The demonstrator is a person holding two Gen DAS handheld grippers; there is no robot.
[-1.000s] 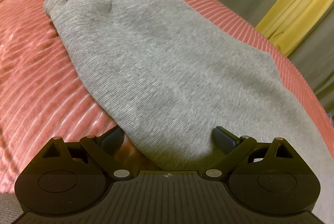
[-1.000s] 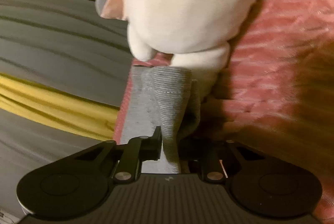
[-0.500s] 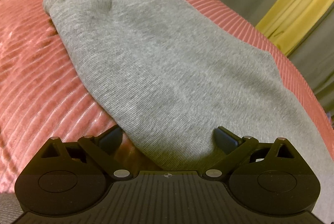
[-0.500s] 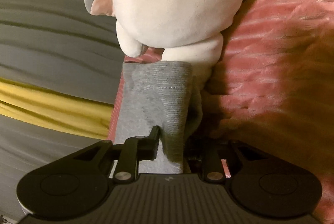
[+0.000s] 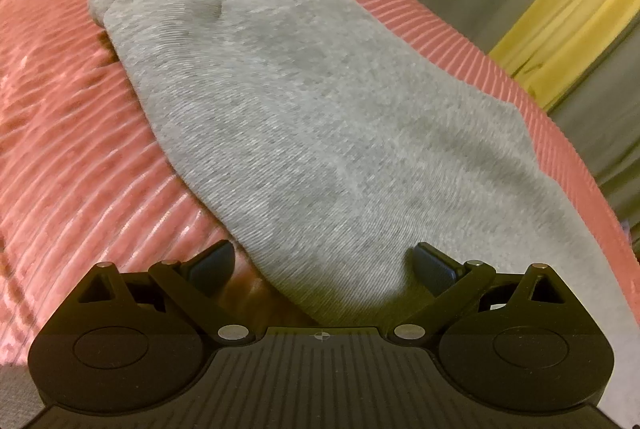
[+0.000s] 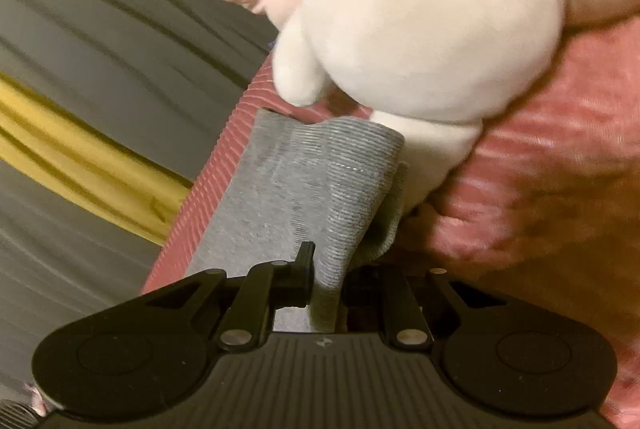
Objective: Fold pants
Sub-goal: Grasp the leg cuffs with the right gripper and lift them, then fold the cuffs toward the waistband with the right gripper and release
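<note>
Grey knit pants (image 5: 304, 133) lie folded lengthwise on a pink ribbed bedspread (image 5: 72, 149), running from near me to the far end. My left gripper (image 5: 324, 265) is open, its jaws wide apart on either side of the near end of the pants, not clamping it. In the right wrist view my right gripper (image 6: 324, 269) is shut on a ribbed cuff end of the grey pants (image 6: 320, 189), which stands up in a fold from the jaws.
A white and pink plush toy (image 6: 420, 21) sits on the bedspread (image 6: 540, 197) just beyond the held cuff. Grey and yellow curtains (image 5: 568, 1) hang past the bed edge; they also show in the right wrist view (image 6: 80, 109).
The right gripper has swung with the cuff, so the plush toy now sits further right and the cuff is spread wider. The left gripper stays open, with a slight shift of view.
</note>
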